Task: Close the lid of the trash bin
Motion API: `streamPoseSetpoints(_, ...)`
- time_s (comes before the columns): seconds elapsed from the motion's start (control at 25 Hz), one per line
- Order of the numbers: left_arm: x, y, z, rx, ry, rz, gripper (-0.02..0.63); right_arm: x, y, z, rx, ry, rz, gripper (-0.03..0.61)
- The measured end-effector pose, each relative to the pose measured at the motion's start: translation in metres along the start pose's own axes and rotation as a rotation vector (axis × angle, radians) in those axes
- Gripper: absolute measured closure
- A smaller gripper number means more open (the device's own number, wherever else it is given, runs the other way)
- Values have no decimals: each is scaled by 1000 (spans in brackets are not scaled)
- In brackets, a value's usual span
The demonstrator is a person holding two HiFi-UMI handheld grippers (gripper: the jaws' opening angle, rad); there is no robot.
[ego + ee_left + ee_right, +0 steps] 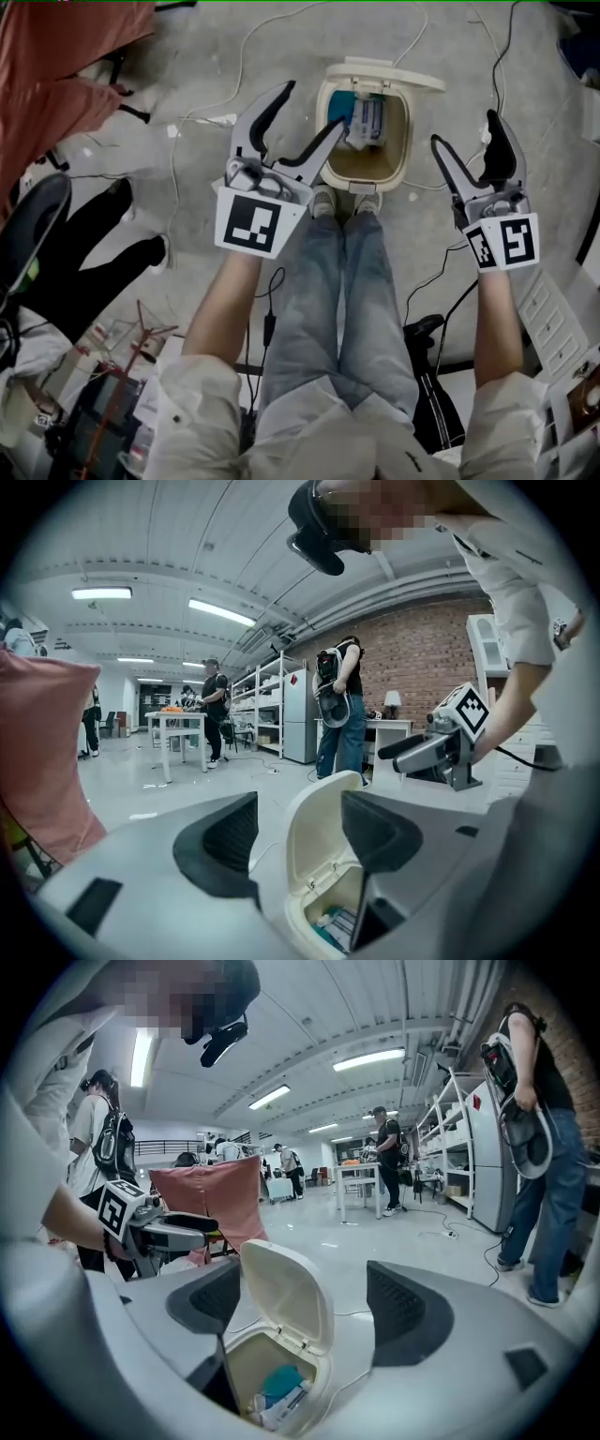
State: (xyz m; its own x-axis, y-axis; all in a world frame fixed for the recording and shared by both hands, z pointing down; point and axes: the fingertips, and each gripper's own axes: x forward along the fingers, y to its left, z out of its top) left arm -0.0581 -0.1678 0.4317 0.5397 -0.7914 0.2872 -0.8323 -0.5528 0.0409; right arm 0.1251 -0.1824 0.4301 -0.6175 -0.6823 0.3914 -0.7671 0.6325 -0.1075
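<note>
**Lid up, both grippers spread, nothing pinched**

Nearest in head view: my jeans (347, 281) and shoes (323, 200), toes right at the base of the trash bin (405, 155). L gripper (312, 105) hangs over the bin's left side w/ jaws apart. Its own view shows the lid (317, 832) in the gap, pads not on it. R gripper (464, 128) is off the bin's right side, clear of it, jaws also wide w/ nothing between the pads. The bin is cream, sits on the grey floor (187, 56) directly ahead of my feet, btwn the two grippers. Its mouth is open, w/ teal and white packets (366, 117) inside. The lid stands up on the far rim, hinged back. White cables (244, 47) trail on the floor beyond. Further off, a white table (361, 1174) and shelves (445, 1147), w/ ppl standing around.
</note>
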Motion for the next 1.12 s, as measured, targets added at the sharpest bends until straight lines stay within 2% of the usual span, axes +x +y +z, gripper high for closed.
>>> streamPoseSetpoints(0.2, 17, 8, -23, -7, 2, 8, 336, 22, -10, -17, -9, 0, -3, 183)
streamPoseSetpoints(0.52, 48, 17, -49, 14, -5, 11, 367, 55, -18, -44, -19, 19, -8, 199)
streamPoseSetpoints(1.12, 72, 27, -63, 43, -7, 24, 450, 82, -31, -60, -43, 29, -60, 319)
